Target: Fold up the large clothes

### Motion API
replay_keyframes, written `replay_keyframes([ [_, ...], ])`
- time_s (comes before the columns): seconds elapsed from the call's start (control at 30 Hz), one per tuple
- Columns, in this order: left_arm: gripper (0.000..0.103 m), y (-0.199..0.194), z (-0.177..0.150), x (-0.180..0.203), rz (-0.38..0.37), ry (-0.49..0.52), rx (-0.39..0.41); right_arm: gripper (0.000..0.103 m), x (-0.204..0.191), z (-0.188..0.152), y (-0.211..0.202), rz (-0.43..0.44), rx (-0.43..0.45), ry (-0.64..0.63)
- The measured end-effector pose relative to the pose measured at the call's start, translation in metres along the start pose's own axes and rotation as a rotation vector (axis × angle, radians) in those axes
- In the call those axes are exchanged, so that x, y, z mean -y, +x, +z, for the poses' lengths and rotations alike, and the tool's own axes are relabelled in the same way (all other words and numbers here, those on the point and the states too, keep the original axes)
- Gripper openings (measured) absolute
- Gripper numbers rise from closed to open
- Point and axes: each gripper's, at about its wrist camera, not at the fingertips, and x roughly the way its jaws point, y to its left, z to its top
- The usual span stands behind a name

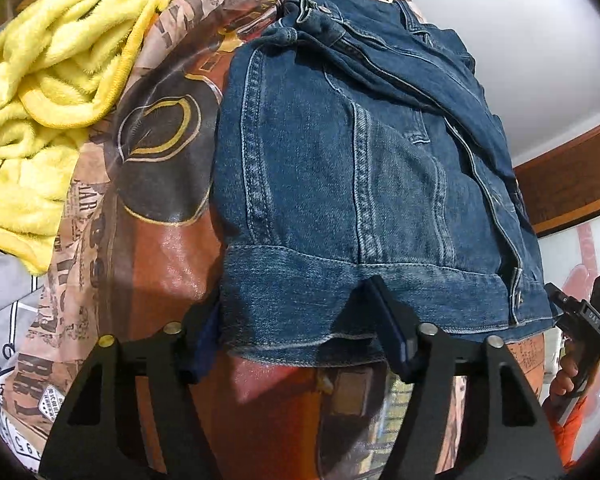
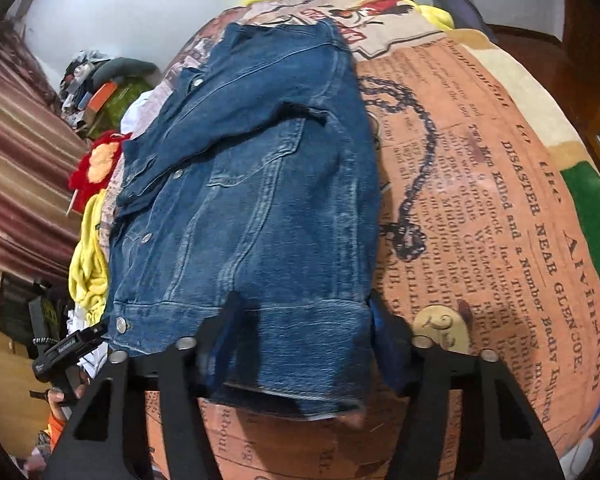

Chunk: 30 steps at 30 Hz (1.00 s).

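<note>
A blue denim jacket (image 1: 340, 168) lies on a bed covered with a newspaper-print blanket (image 1: 152, 248). It also shows in the right wrist view (image 2: 252, 184), with its sides folded in. My left gripper (image 1: 296, 320) is open, its fingers straddling the jacket's bottom hem at the left corner. My right gripper (image 2: 304, 320) is open too, its fingers either side of the hem at the right corner. The right gripper also appears at the far right of the left wrist view (image 1: 584, 316), and the left one at the lower left of the right wrist view (image 2: 68, 352).
A yellow fleece garment (image 1: 48, 80) is bunched at the left of the jacket, with a grey printed garment (image 1: 4, 320) below it. A red and yellow item (image 2: 96, 164) and clutter (image 2: 96, 92) lie past the bed's far edge. Wooden furniture (image 1: 572, 176) stands at the right.
</note>
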Motion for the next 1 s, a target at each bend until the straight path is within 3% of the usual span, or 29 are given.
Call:
replay_keyframes([
  [0.13,0.032,-0.002,0.002,0.005,0.02,0.027,0.018,0.024,-0.001,0.002,-0.001,-0.01,0.016,-0.007],
  [0.2,0.015,-0.007,0.005,0.009,0.036,0.055,0.036,0.02,0.001,0.006,-0.004,0.021,0.016,0.004],
  [0.5,0.012,-0.044,0.035,0.047,0.058,0.198,0.182,0.017,-0.032,0.043,-0.023,0.059,0.09,-0.151],
  [0.67,0.012,-0.067,0.074,0.082,0.031,0.271,0.294,0.017,-0.057,0.08,-0.026,0.052,0.152,-0.198],
  [0.87,0.012,-0.078,0.132,0.114,0.016,0.32,0.395,0.016,-0.07,0.146,-0.027,0.047,0.248,-0.181],
  [1.0,0.011,-0.076,0.177,0.119,0.024,0.293,0.431,0.016,-0.066,0.195,-0.025,0.047,0.296,-0.142],
])
